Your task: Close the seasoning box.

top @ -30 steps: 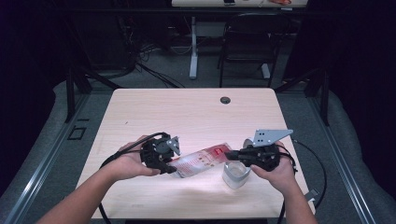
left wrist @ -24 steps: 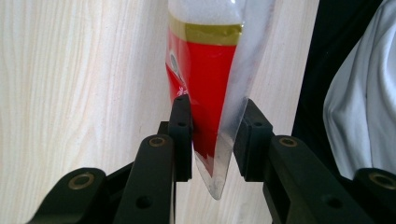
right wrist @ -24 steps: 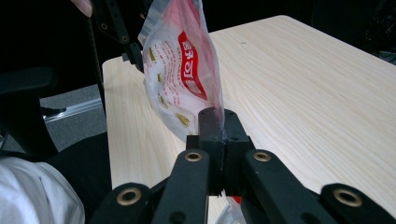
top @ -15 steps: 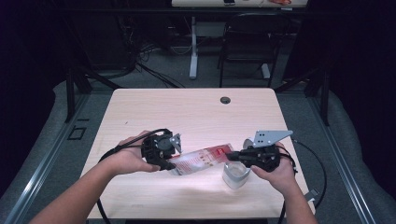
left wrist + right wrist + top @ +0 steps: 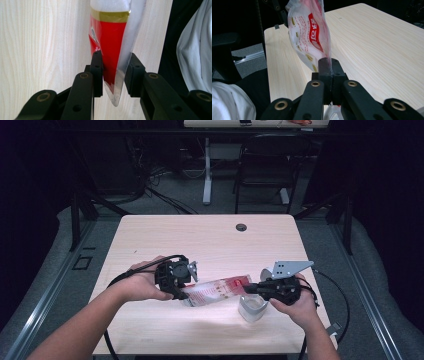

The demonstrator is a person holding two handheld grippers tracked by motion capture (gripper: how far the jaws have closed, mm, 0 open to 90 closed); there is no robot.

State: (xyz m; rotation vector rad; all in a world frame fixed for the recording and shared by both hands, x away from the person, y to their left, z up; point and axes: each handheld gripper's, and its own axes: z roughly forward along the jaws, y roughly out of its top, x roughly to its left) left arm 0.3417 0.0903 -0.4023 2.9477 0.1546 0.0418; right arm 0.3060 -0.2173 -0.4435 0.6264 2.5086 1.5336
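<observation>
A clear plastic bag point(image 5: 215, 290) with red print and white contents hangs stretched between my two grippers, just above the light wooden table point(image 5: 210, 245). My left gripper point(image 5: 186, 292) grips its left end. In the left gripper view the bag's red corner point(image 5: 110, 40) sits between the jaws of this gripper point(image 5: 113, 72), and both pads press on it. My right gripper point(image 5: 248, 287) is shut on the bag's other end. Seen in the right gripper view, that gripper point(image 5: 329, 66) pinches the thin edge of the bag point(image 5: 308, 32) with its jaws fully together.
A small clear cup-like container point(image 5: 252, 307) stands on the table right under the right gripper. A round cable hole point(image 5: 241, 227) sits near the table's far edge. Beyond the table stand a dark chair point(image 5: 265, 170) and a desk leg point(image 5: 206, 170).
My left hand has shifted very slightly with its end of the bag. The right hand and the cup have stayed where they were.
</observation>
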